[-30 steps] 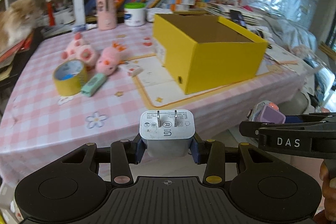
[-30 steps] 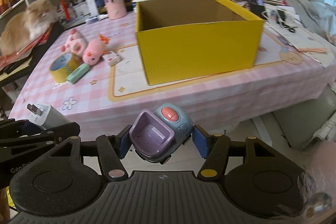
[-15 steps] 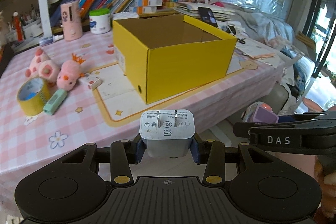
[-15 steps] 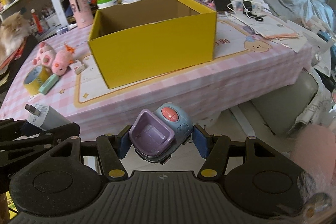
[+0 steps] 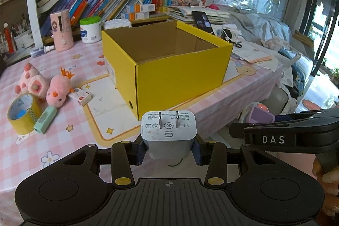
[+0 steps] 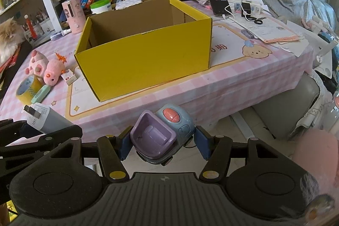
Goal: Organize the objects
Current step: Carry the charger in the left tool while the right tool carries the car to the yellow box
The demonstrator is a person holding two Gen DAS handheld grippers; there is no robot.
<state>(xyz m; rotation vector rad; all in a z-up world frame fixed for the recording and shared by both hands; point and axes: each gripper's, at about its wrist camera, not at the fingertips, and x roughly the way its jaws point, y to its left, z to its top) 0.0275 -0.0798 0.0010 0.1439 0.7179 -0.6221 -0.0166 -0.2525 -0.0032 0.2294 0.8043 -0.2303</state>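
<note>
The left claw [image 5: 168, 146] is clamped on a grey-white plug charger with two metal prongs [image 5: 168, 132]. The prongs point up and away. The right claw [image 6: 162, 144] is clamped on a small blue and purple plastic toy car with a pink button on top [image 6: 163, 132]. Both claws are held off the near edge of the worktop with the pink checked cloth [image 5: 63, 126], side by side.

A big open yellow cardboard box [image 5: 182, 73] stands in the middle of the worktop. It looks empty inside. To the left of the box lie two pink plush toys [image 5: 57, 88], a little white and red box [image 5: 82, 97], a roll of yellow tape [image 5: 22, 116] and a mint green case [image 5: 45, 119]. The tape and the green case are just beside each other. A fluffy cat [image 6: 9, 35] sits at the far left.
</note>
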